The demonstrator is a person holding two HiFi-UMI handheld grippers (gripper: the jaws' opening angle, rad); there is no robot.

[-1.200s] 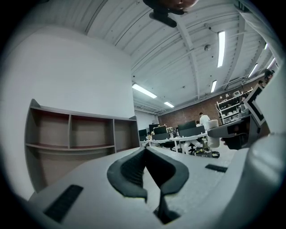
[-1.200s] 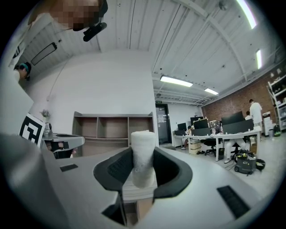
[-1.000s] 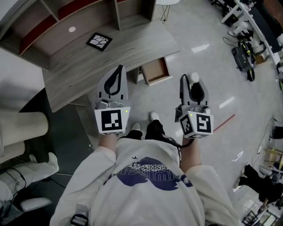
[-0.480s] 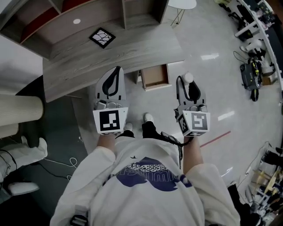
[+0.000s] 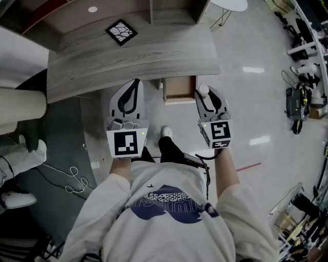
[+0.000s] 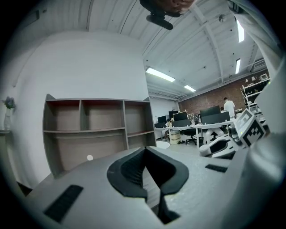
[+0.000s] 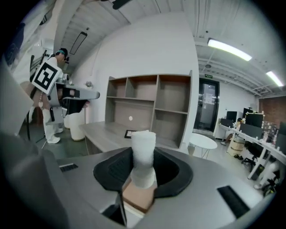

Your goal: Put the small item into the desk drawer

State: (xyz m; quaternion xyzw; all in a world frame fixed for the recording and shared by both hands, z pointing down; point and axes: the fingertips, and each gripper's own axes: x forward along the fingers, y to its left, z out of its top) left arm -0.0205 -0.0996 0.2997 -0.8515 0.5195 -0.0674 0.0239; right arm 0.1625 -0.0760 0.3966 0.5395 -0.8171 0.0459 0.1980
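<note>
The wooden desk drawer (image 5: 179, 88) stands pulled open under the front edge of the grey desk (image 5: 133, 56). My right gripper (image 5: 204, 92) is shut on the small white item (image 5: 203, 89), just right of the drawer's front corner. In the right gripper view the white item (image 7: 143, 154) stands upright between the dark pads (image 7: 172, 172), with the brown drawer (image 7: 139, 197) showing beneath. My left gripper (image 5: 136, 83) hovers left of the drawer at the desk edge. Its jaws meet at the tip with nothing held, as the left gripper (image 6: 144, 151) shows in its own view.
A black-and-white patterned tile (image 5: 121, 31) lies on the desk. A shelf unit (image 6: 96, 129) rises behind it. A white cylinder (image 5: 20, 105) stands at the left, cables (image 5: 72, 179) lie on the dark floor, and a round white table (image 5: 230, 4) is at the far right.
The person has stepped nearer to the desk. Both grippers have moved up to the open drawer, the right one still holding the white item.
</note>
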